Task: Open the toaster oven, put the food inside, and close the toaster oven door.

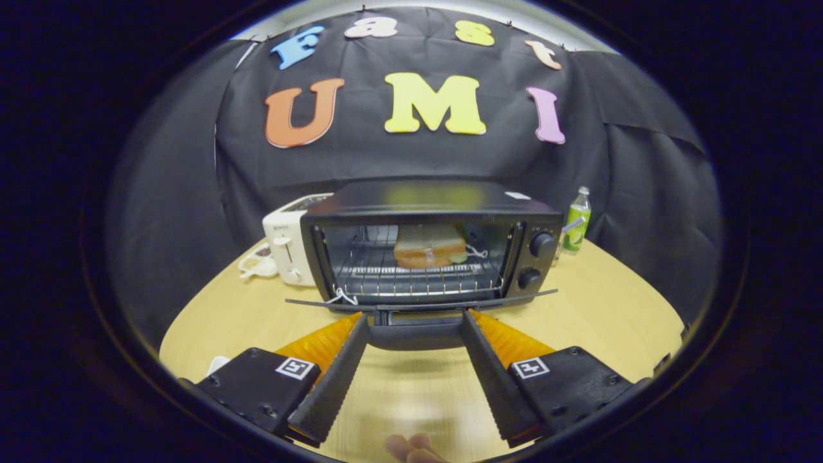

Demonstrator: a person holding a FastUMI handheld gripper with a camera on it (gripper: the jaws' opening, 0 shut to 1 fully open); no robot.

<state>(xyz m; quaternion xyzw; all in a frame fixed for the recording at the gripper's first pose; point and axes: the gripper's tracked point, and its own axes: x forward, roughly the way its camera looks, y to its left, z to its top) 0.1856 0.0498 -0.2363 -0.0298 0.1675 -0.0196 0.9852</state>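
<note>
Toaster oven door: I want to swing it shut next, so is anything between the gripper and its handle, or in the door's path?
Nothing visible. The gripper is open, its fingers flanking the door handle. The open door lies flat; the sandwich sits well back on the rack.

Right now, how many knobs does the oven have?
2. One knob sits above the other on the oven's right panel, beyond the open gripper.

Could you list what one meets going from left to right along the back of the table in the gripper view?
Small dish → white toaster → toaster oven, door down, with the sandwich on its rack → green bottle. The open fingers flank the door handle.
</note>
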